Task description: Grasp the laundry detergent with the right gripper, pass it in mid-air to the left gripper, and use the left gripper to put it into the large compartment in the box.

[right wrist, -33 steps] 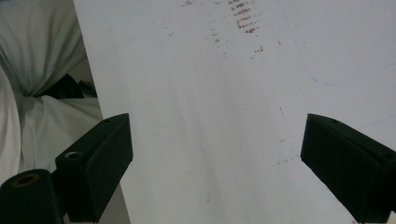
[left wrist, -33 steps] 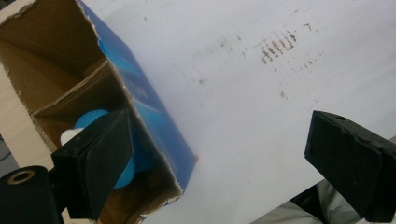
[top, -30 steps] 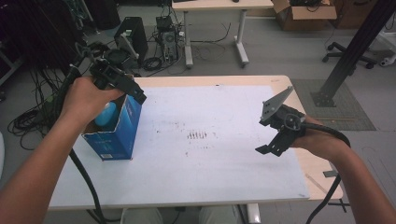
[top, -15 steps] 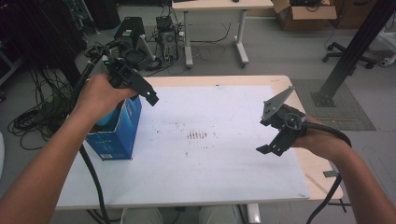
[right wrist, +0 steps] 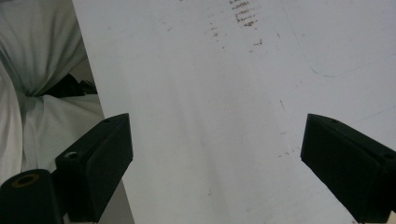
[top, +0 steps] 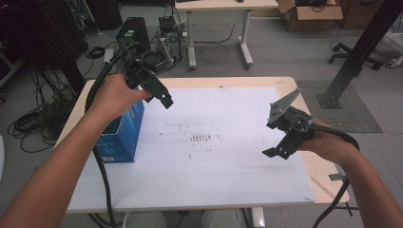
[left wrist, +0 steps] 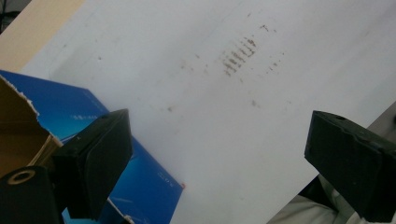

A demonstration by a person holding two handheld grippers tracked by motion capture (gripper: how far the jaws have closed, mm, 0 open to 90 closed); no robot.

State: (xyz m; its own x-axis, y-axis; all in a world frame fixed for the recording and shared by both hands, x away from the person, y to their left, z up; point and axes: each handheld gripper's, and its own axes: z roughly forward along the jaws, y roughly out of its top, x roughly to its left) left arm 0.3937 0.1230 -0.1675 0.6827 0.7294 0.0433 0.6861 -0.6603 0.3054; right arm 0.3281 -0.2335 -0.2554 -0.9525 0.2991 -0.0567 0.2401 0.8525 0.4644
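Observation:
A blue carton (top: pixel 122 135) stands upright at the left of the table, its top flap open and brown cardboard showing inside (left wrist: pixel 18 135). My left gripper (top: pixel 164 99) hovers just right of the carton's top, over the white sheet (top: pixel 214 166), pointing right and down. In the left gripper view its jaws (left wrist: pixel 219 126) stand wide apart with nothing between them. My right gripper (top: pixel 275 153) hangs above the sheet's right side. Its jaws (right wrist: pixel 217 126) are also wide apart over the bare sheet (right wrist: pixel 210 93).
A patch of brown marks (top: pixel 202 137) sits in the middle of the sheet. The wooden table edge (top: pixel 328 180) shows at the right. Behind the table stand another desk (top: pixel 223 7), computer cases and cables on the floor. The person's pale clothing (right wrist: pixel 32 70) is at the near edge.
My left gripper has moved rightwards from above the carton's top out over the sheet. The right gripper has stayed still.

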